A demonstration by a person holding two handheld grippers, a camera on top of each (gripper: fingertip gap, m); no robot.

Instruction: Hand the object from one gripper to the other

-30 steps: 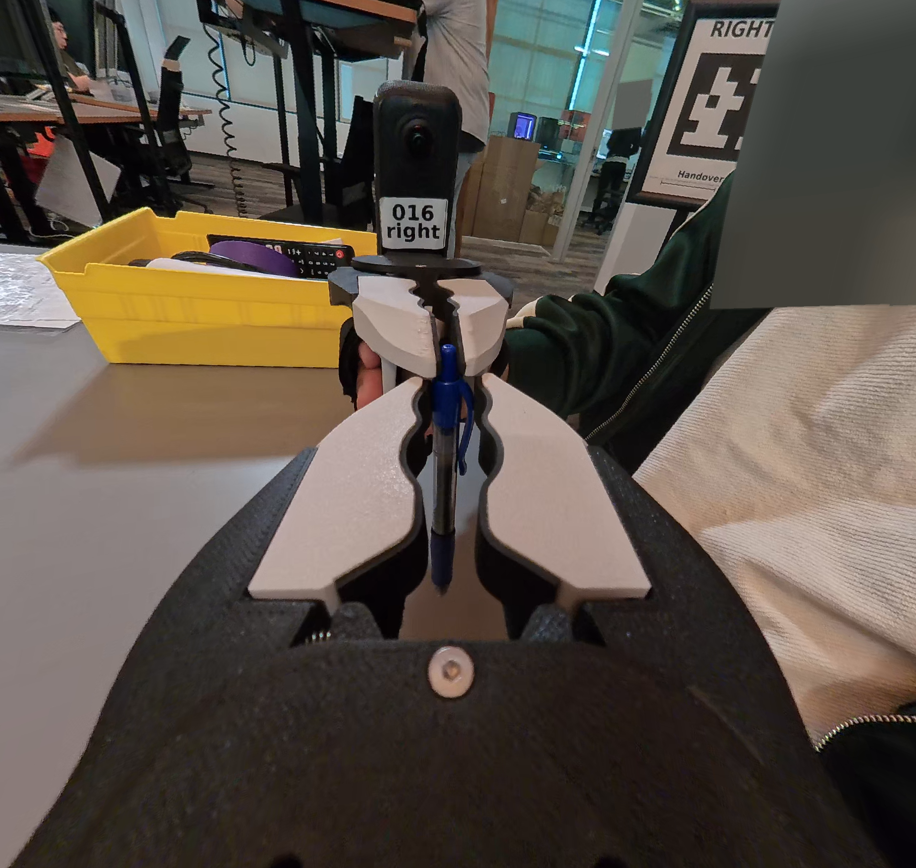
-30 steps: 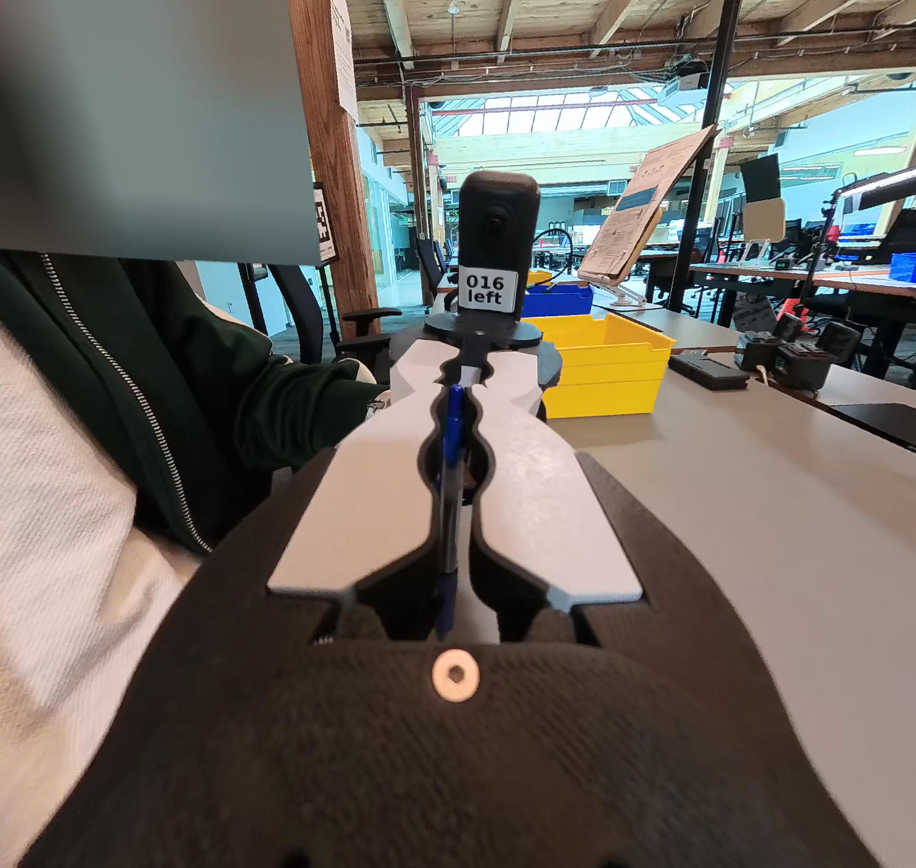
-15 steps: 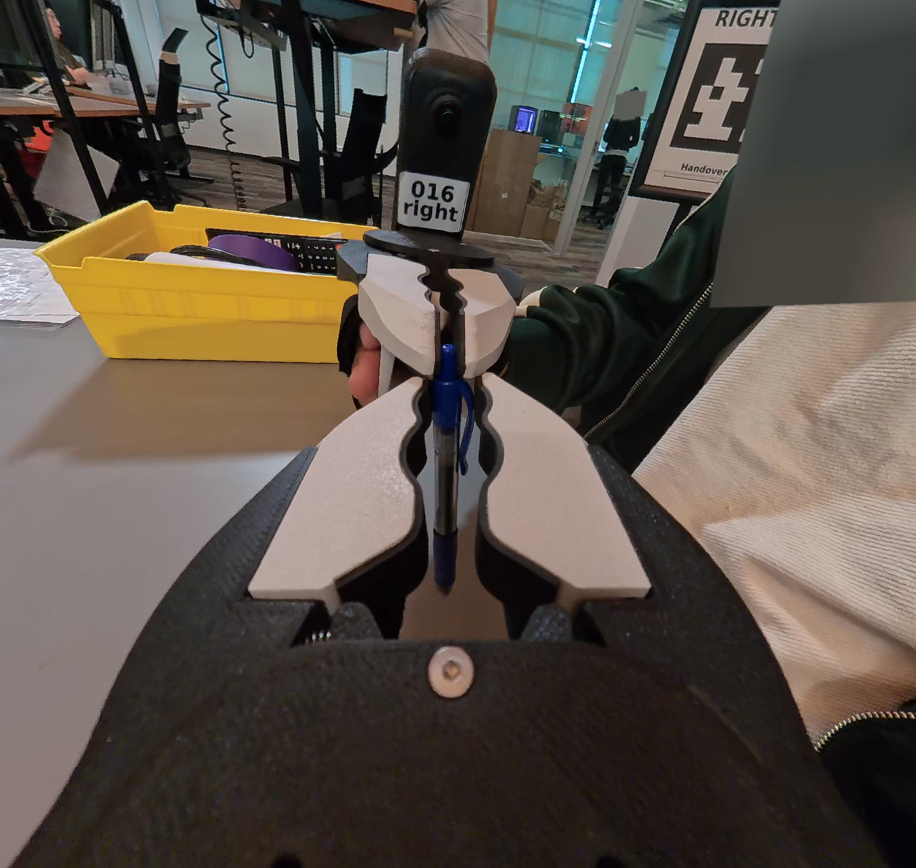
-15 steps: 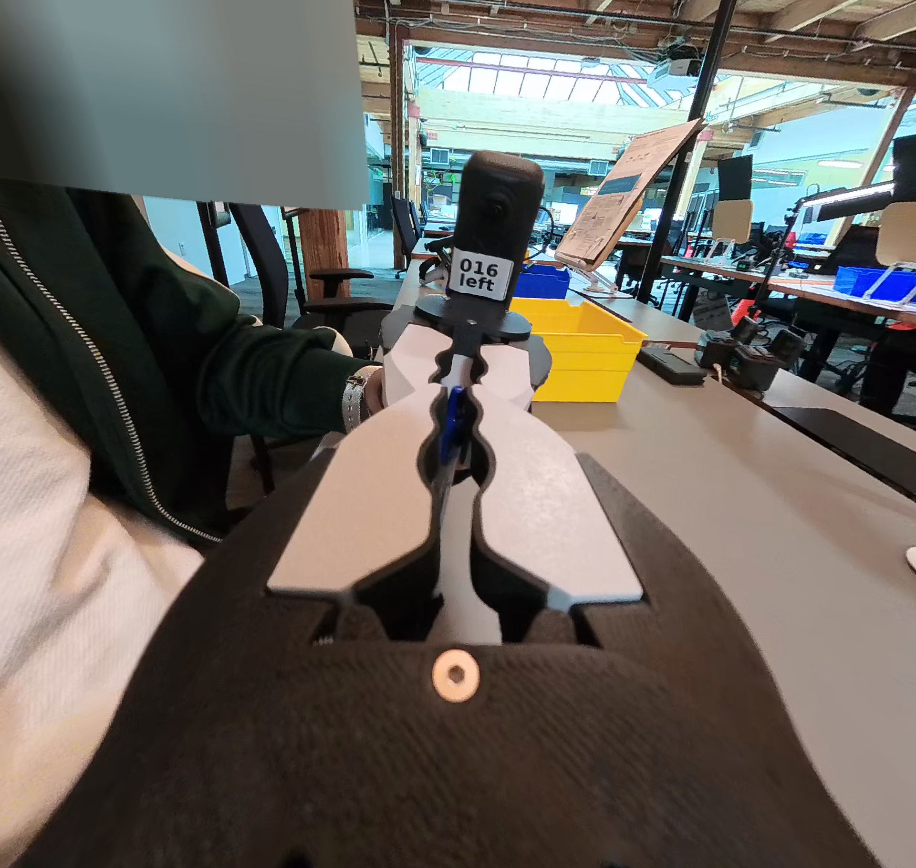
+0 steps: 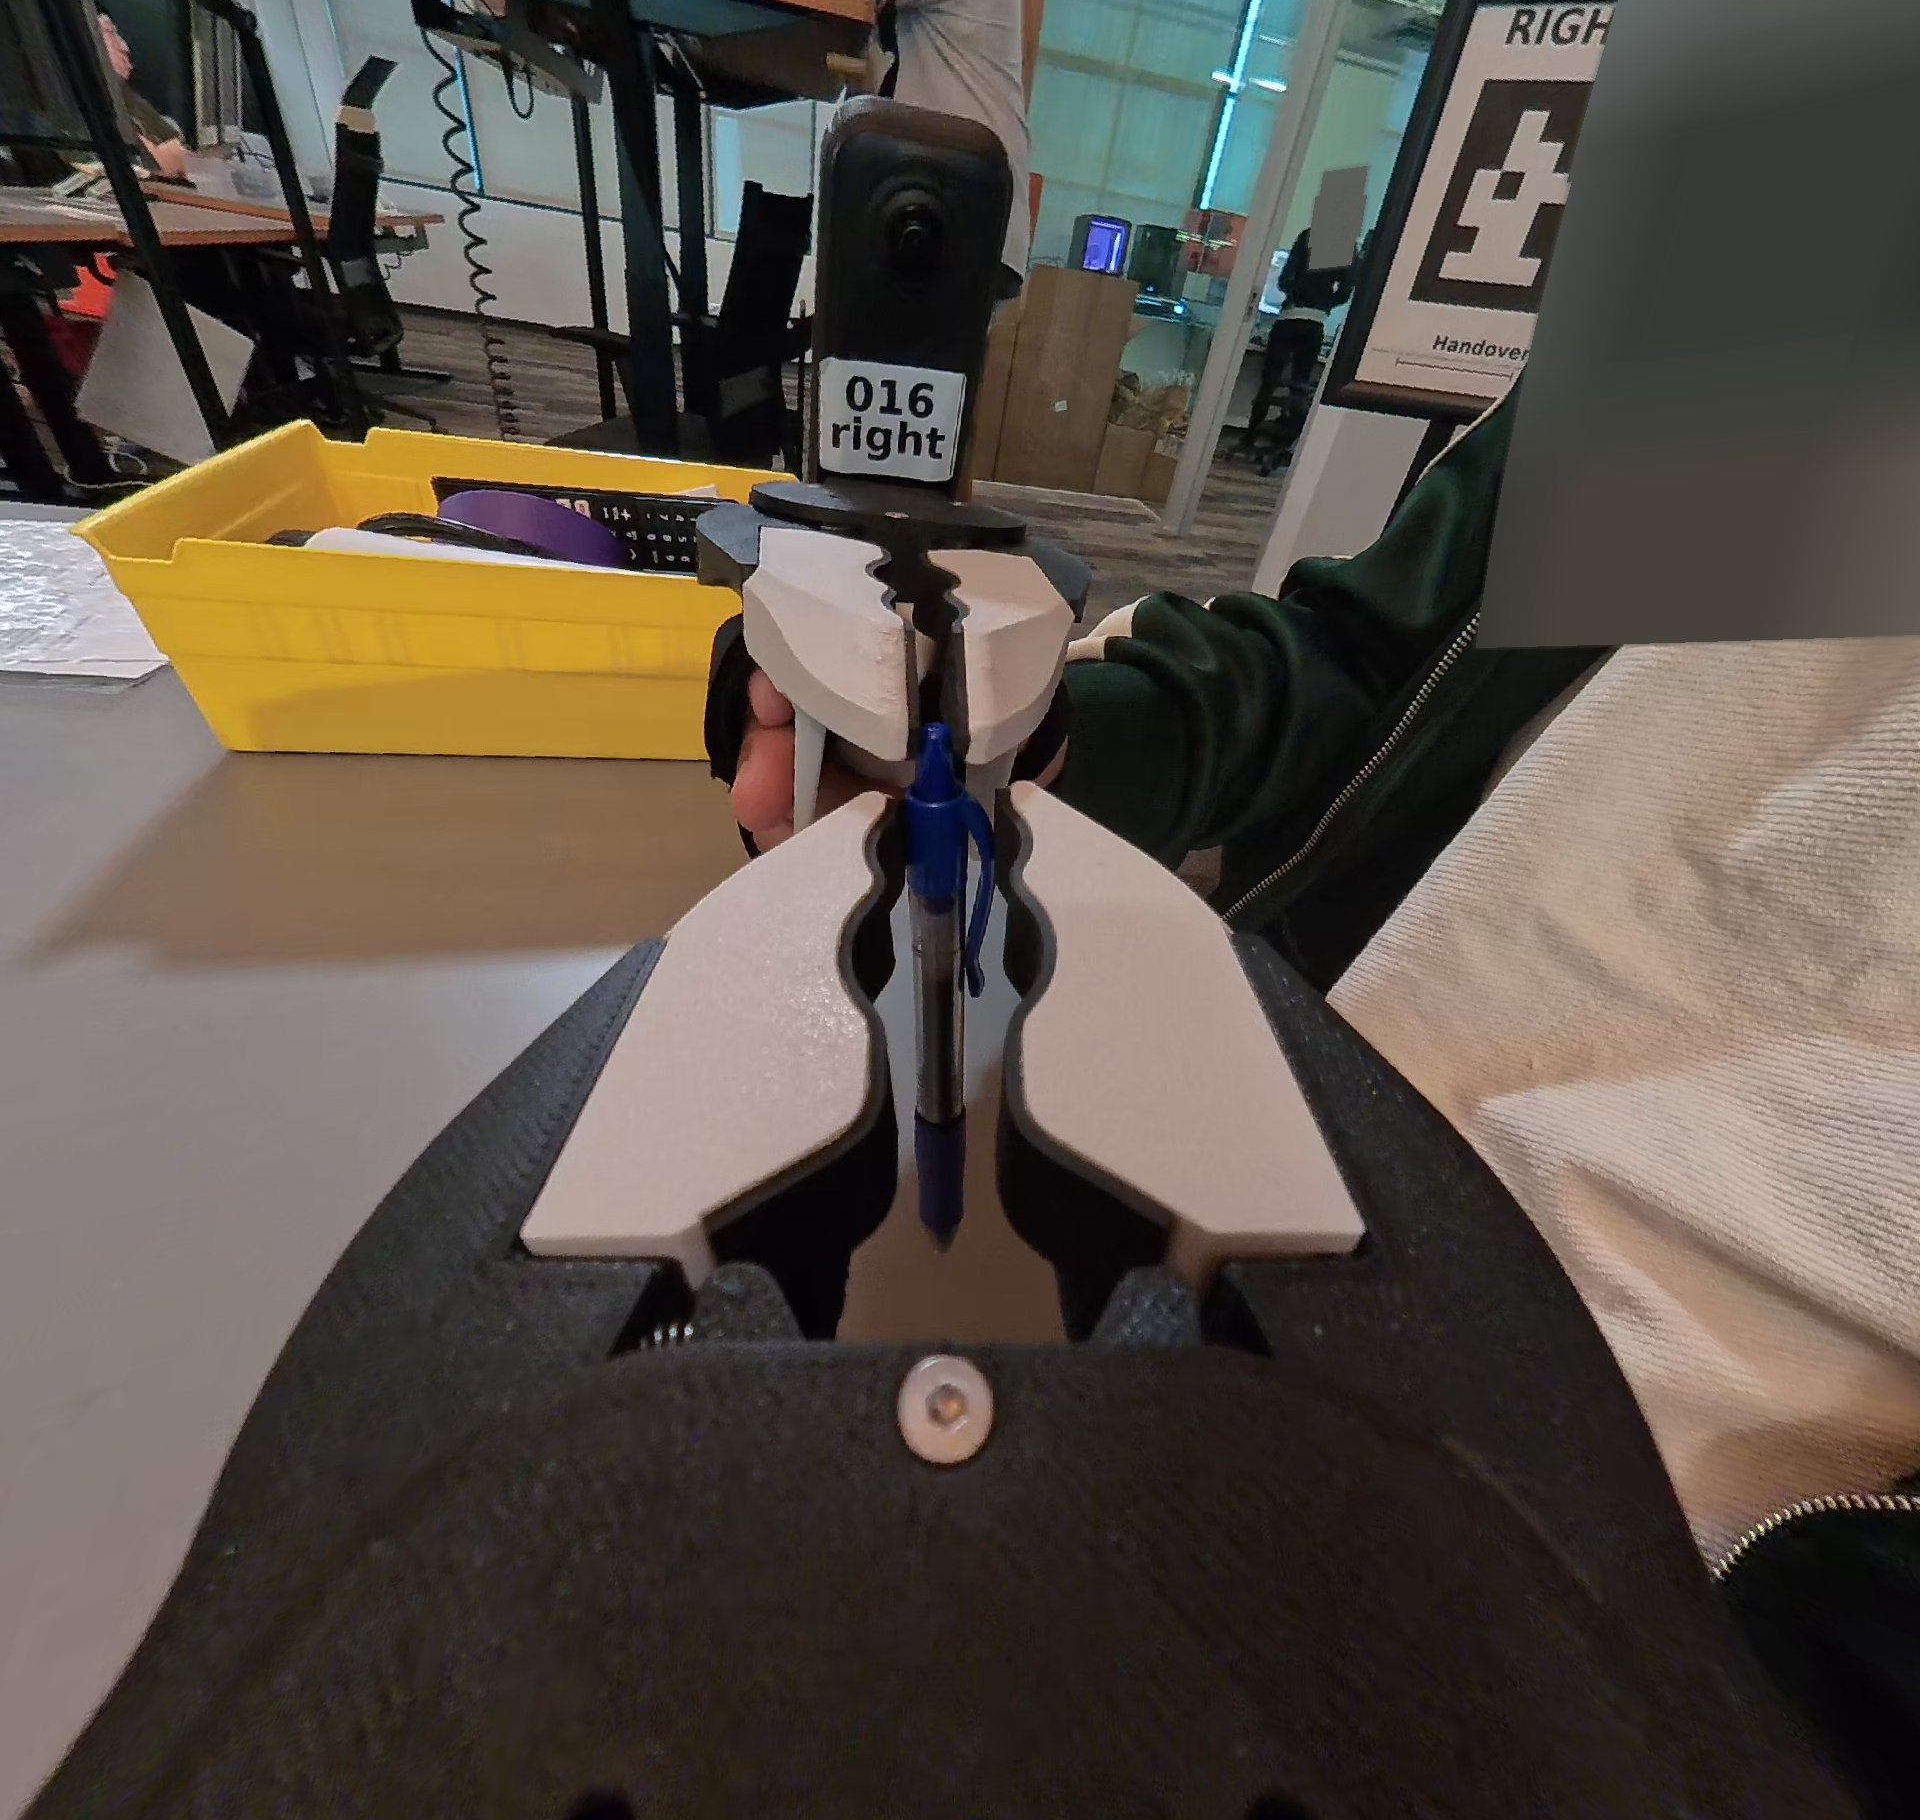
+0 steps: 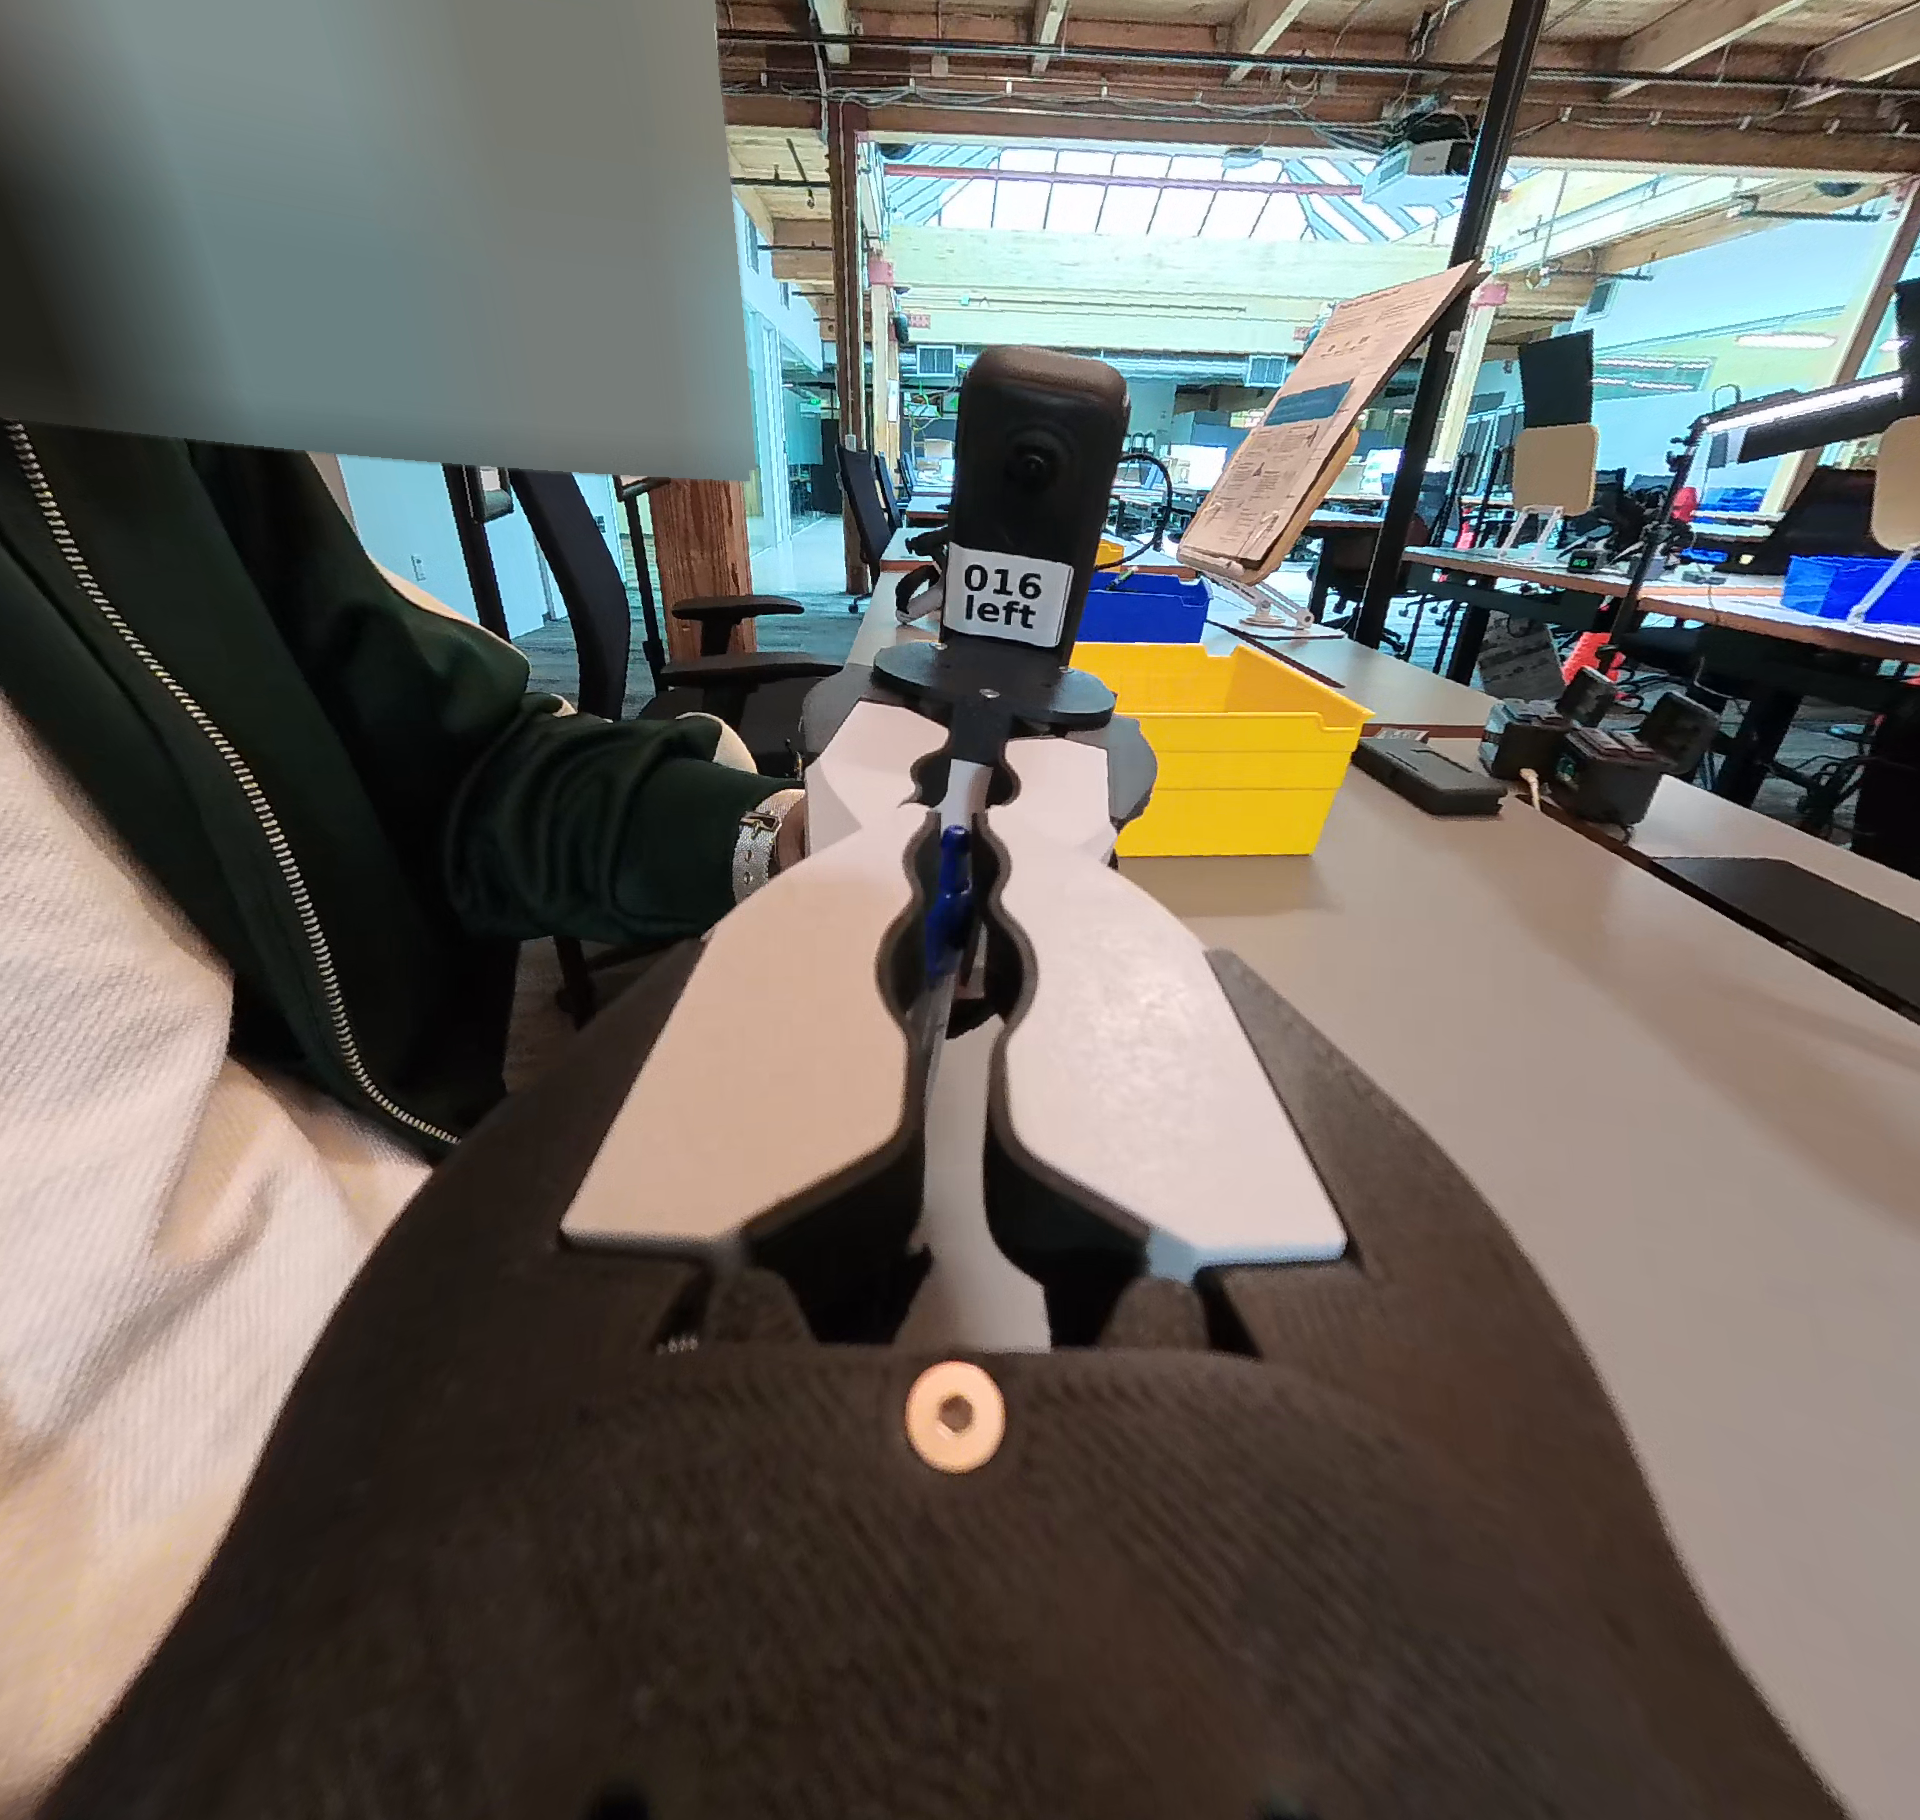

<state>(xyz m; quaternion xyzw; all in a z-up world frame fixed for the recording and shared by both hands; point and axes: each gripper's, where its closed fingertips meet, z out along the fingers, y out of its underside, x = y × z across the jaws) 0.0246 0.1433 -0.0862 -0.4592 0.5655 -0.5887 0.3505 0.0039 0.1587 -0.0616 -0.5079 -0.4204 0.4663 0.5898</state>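
The pen (image 5: 938, 991) lies lengthwise in the slot of my left hand-held gripper (image 5: 943, 820), blue cap and clip at the fingertips, writing tip pointing back toward the body. The fingers are drawn in close on both sides of the barrel and carry it above the bench (image 5: 260, 939).

From my right hand-held gripper (image 6: 951, 825) I see only a short blue stretch of the pen (image 6: 948, 887) between the fingertips. The fingers are nearly together, but I cannot tell whether they press on it.

The two grippers meet nose to nose, almost touching. In the left wrist view the right one (image 5: 930, 700) is tipped slightly downward, with a hand (image 5: 769, 773) wrapped under it and a dark green sleeve (image 5: 1226, 700) behind.

Each gripper carries an upright black camera (image 5: 914, 243) with a white sticker (image 5: 888, 420) printed in black. A framed sign (image 5: 1496, 191) with a black-and-white block pattern and lettering stands at the upper right. A yellow bin (image 5: 416, 648) sits on the bench behind, and a tilted printed board (image 6: 1320, 420) stands beyond another yellow bin (image 6: 1226, 731).
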